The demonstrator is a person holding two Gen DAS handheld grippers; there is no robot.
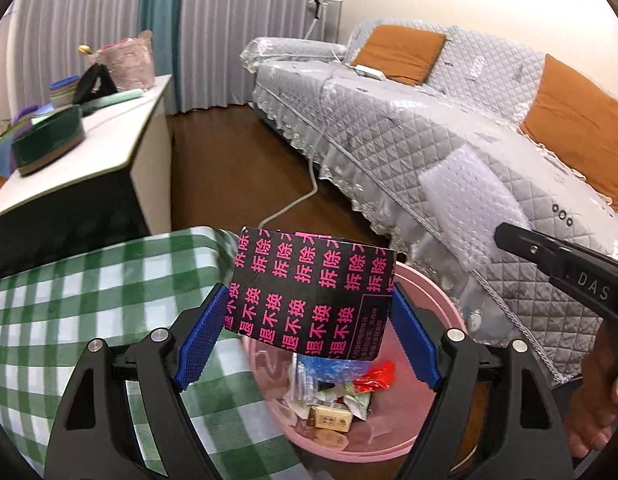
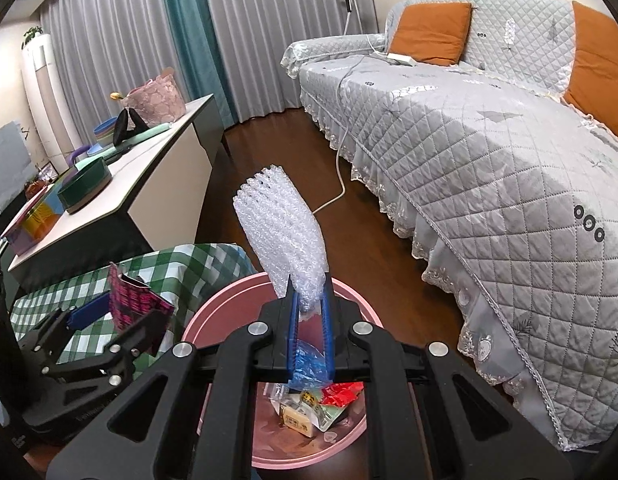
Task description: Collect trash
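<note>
My left gripper (image 1: 307, 322) is shut on a black card with pink Chinese print (image 1: 313, 292), held above the pink trash bin (image 1: 441, 308). The bin holds several wrappers, a red scrap (image 1: 375, 376) and blue plastic. My right gripper (image 2: 311, 308) is shut on a sheet of bubble wrap (image 2: 281, 232) that stands up above the same pink bin (image 2: 213, 312). In the right wrist view the left gripper (image 2: 109, 320) with the card (image 2: 133, 300) is at the left of the bin. In the left wrist view the right gripper's finger (image 1: 549, 256) reaches in from the right with the bubble wrap (image 1: 469, 208).
A green-checked tablecloth (image 1: 69, 304) covers a table left of the bin. A white-topped cabinet (image 2: 157, 168) with bowls and a pink basket stands behind it. A grey quilted sofa (image 2: 509, 160) with orange cushions fills the right. A white cable (image 2: 341, 152) trails on the wood floor.
</note>
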